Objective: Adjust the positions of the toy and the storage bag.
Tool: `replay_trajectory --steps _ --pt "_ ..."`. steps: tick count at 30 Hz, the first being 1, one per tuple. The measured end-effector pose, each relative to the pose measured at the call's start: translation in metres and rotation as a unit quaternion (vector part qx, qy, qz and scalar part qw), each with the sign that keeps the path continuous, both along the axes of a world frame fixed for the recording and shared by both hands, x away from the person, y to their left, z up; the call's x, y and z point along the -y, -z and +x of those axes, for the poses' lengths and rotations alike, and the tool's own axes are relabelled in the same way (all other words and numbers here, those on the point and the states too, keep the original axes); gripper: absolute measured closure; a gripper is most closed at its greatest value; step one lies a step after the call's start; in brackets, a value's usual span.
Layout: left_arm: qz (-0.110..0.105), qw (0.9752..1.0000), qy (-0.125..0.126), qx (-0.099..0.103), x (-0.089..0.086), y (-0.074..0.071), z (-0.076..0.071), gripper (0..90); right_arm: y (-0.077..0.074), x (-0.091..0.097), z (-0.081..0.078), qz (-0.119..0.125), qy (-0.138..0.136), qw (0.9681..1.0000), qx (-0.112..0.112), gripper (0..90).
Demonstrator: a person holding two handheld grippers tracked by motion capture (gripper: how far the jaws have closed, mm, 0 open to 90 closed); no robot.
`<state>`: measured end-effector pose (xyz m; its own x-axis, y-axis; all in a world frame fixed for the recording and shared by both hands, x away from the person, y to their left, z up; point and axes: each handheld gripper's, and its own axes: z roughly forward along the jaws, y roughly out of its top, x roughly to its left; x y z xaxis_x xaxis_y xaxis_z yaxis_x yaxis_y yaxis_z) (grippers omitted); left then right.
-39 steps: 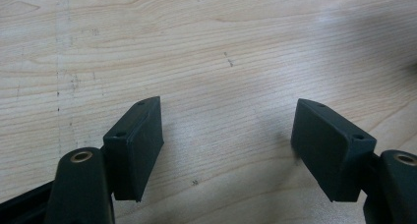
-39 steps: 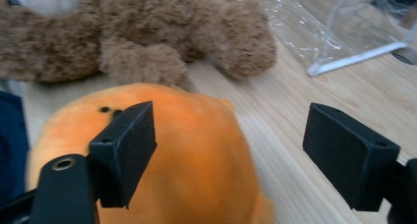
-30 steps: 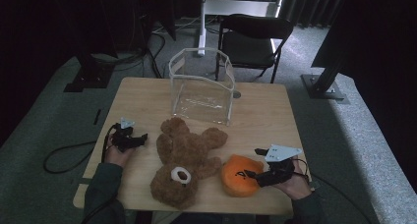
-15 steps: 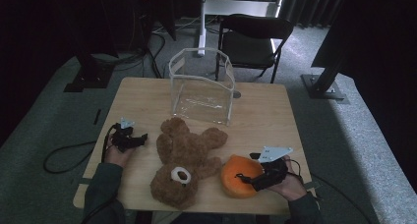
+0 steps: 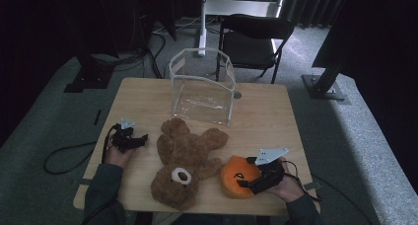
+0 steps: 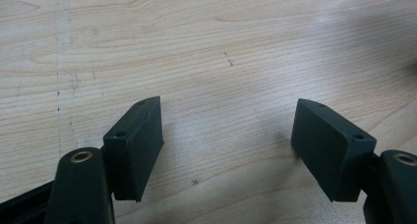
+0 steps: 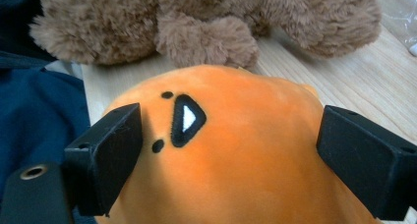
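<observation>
An orange round plush toy (image 5: 235,177) with a stitched black face lies near the table's front right. My right gripper (image 5: 248,182) reaches over it from the right. In the right gripper view the orange plush (image 7: 236,155) bulges between the two jaws of that gripper (image 7: 231,118), which have just been opening and stand wide, with no dent in the fabric. A brown teddy bear (image 5: 185,158) lies on its back at the front middle, and its fur (image 7: 211,22) shows just past the orange toy. At the table's left my left gripper (image 5: 139,138) rests open over bare wood (image 6: 228,130).
A clear plastic box (image 5: 202,87) stands open-topped at the back middle of the wooden table (image 5: 266,111). A black chair (image 5: 254,35) stands behind the table. A dark blue sleeve (image 7: 39,116) lies left of the orange toy. Cables trail off the table's left side.
My right gripper has shifted slightly left, further over the orange plush, and its jaws stand a little wider. The left gripper, bear and box have not moved.
</observation>
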<state>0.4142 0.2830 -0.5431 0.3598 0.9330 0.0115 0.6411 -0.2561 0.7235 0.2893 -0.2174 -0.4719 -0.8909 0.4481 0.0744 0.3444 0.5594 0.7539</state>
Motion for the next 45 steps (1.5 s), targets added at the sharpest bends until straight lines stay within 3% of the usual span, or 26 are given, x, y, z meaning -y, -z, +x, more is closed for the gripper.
replay_trajectory --steps 5,9,15,22,32,45 --pt "0.0 1.0 0.0 0.0 0.0 0.0 0.0 28.5 0.006 -0.001 0.004 -0.01 0.003 0.9998 -0.015 15.1" --pt "0.0 1.0 0.0 0.0 0.0 0.0 0.0 28.5 0.007 0.002 0.007 -0.006 0.006 0.9997 -0.025 29.2" --pt "0.0 1.0 0.0 0.0 0.0 0.0 0.0 28.5 0.004 0.005 0.003 0.005 0.008 0.9999 0.004 53.6" --pt "0.0 1.0 0.0 0.0 0.0 0.0 0.0 28.5 -0.001 0.006 -0.001 0.015 0.003 0.9996 0.025 63.6" --pt "0.0 1.0 0.0 0.0 0.0 0.0 0.0 28.5 -0.009 0.015 0.003 0.019 0.039 0.9975 0.056 70.3" --pt "0.0 1.0 0.0 0.0 0.0 0.0 0.0 28.6 -0.019 0.034 0.031 0.019 0.098 0.9917 0.082 70.3"
